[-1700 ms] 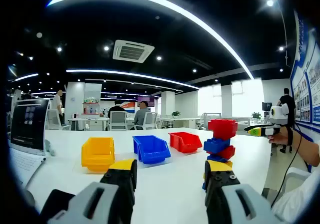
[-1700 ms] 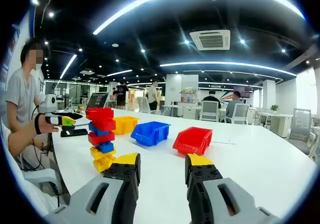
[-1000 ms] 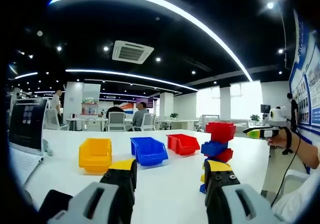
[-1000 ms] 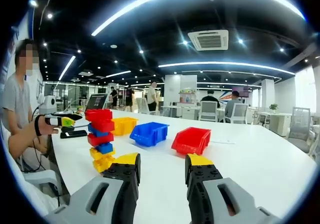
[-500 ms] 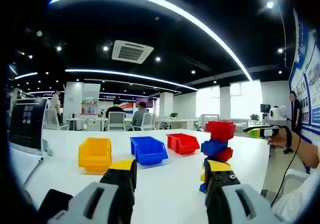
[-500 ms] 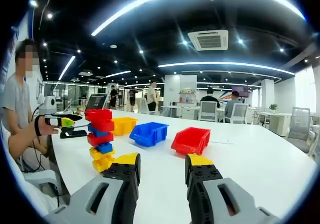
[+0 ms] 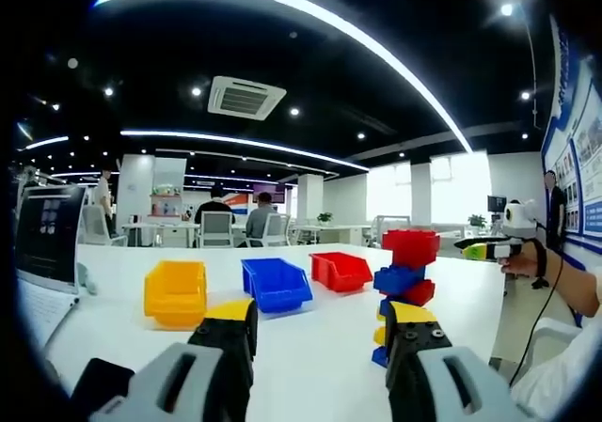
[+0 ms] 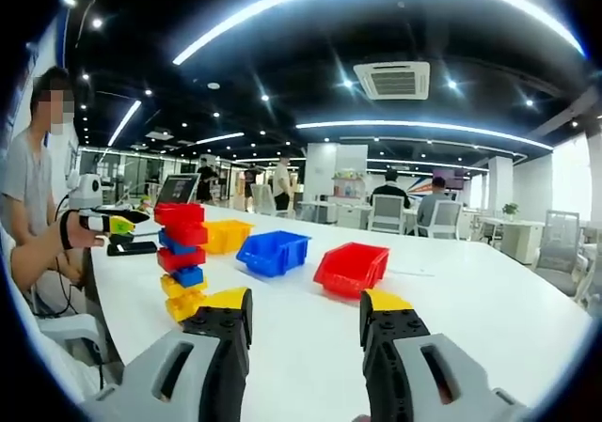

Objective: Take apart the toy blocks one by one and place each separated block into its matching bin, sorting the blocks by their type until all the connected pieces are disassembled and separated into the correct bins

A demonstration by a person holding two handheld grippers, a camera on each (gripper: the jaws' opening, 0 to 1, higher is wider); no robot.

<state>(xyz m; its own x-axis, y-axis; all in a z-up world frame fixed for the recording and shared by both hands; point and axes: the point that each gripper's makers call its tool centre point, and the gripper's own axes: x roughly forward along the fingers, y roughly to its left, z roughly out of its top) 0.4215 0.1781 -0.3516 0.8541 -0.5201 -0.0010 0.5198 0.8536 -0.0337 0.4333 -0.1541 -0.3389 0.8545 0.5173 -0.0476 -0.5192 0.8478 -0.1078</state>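
Note:
A stack of joined toy blocks (image 7: 404,276) stands on the white table, red on top, then blue, red, and yellow and blue at the base. The same stack (image 8: 182,257) shows at the left in the right gripper view. Three bins sit in a row: yellow bin (image 7: 174,292), blue bin (image 7: 276,284), red bin (image 7: 340,271). My left gripper (image 7: 318,328) is open and holds nothing, its right jaw just in front of the stack's base. My right gripper (image 8: 306,316) is open and holds nothing, with the stack to its left and the red bin (image 8: 352,269) ahead.
A person sits at the table's edge beside the stack, a hand (image 8: 83,223) holding another gripper. A black phone (image 8: 132,247) lies near that hand. A laptop (image 7: 49,234) stands at the left. Office desks, chairs and seated people are in the background.
Both views have shifted slightly as the hands moved; the right gripper's jaws stand a little wider apart. The stack and bins have not moved on the table.

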